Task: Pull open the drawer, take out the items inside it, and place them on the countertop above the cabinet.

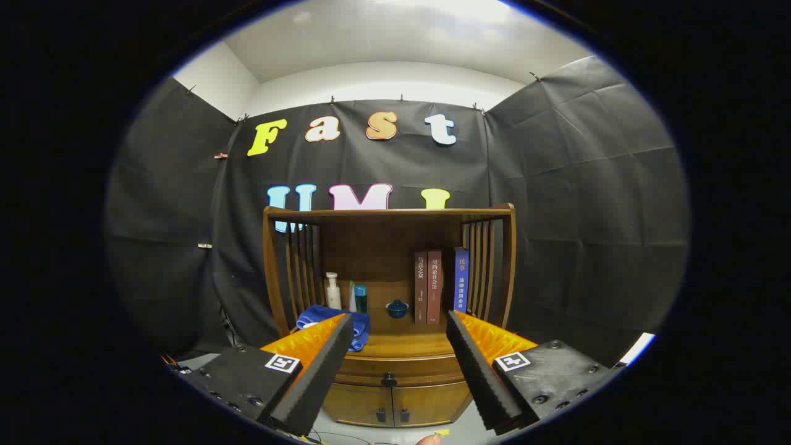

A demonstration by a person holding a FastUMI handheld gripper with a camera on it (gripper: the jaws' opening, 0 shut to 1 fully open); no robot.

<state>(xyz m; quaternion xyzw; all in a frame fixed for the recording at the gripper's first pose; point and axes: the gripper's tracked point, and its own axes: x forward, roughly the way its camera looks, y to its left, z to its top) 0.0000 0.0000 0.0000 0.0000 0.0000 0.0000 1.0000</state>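
A wooden cabinet [389, 296] stands some way beyond my fingers, against the black cloth wall. Its drawer [398, 369] is closed, with a small dark knob [389, 379] seen between my fingers. The countertop [401, 341] above the drawer is a wooden shelf under a slatted canopy. My gripper [398, 371] is open, nothing between its fingers, and hangs well short of the cabinet. What lies inside the drawer is hidden.
On the countertop sit a blue cloth [327, 321], a white bottle [333, 292], a teal box [359, 298], a small blue lidded cup [397, 308] and three upright books [440, 285]. Two small doors [390, 405] lie below the drawer. A fingertip [429, 439] shows near the floor.
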